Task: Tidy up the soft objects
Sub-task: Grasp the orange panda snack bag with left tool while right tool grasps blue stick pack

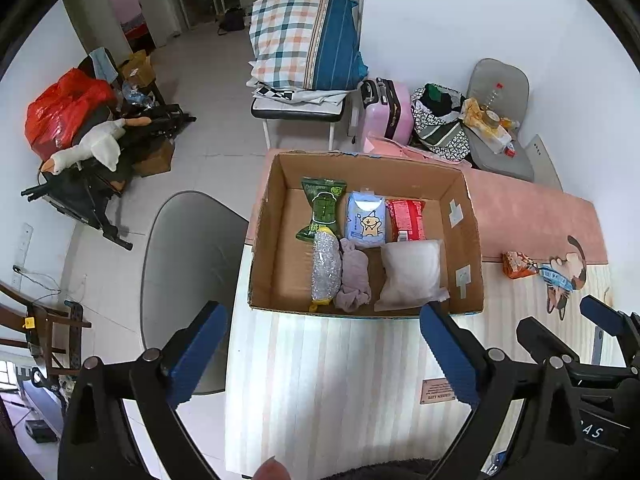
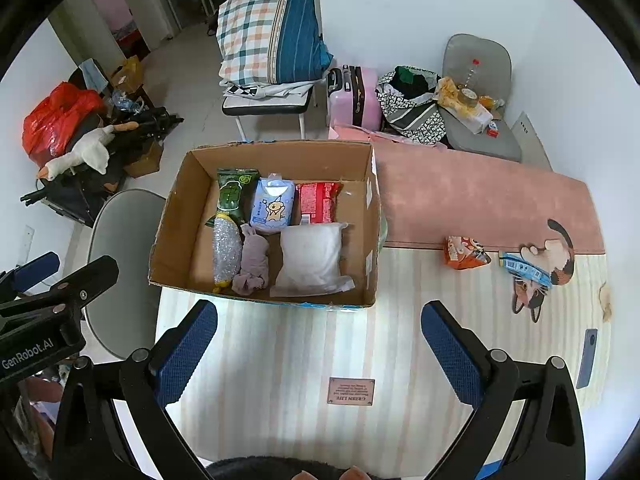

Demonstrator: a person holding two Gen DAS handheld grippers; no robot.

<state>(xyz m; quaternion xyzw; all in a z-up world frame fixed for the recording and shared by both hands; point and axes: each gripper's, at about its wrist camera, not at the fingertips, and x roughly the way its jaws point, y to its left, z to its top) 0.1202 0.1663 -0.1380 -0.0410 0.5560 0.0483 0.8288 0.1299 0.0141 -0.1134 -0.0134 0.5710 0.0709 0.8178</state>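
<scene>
A cardboard box [image 1: 276, 256] [image 2: 176, 248] stands on the striped table mat. Inside lie a green packet [image 1: 322, 208] [image 2: 232, 196], a blue tissue pack [image 1: 366, 220] [image 2: 274, 206], a red pack [image 1: 408, 220] [image 2: 318, 202], a bubble-wrap roll [image 1: 326, 270] [image 2: 226, 254], a mauve cloth [image 1: 354, 278] [image 2: 254, 266] and a white pillow bag [image 1: 412, 276] [image 2: 314, 262]. My left gripper [image 1: 320, 352] hangs open above the mat, just in front of the box, with nothing between its fingers. My right gripper [image 2: 320, 350] is open and empty too, beside it.
An orange snack bag [image 2: 464, 254] [image 1: 518, 264] and a blue packet [image 2: 524, 270] lie on the mat to the right. A grey chair [image 1: 188, 264] stands left of the table. Behind are a plaid pillow [image 1: 304, 40], a pink suitcase [image 1: 390, 110] and a second chair with clutter.
</scene>
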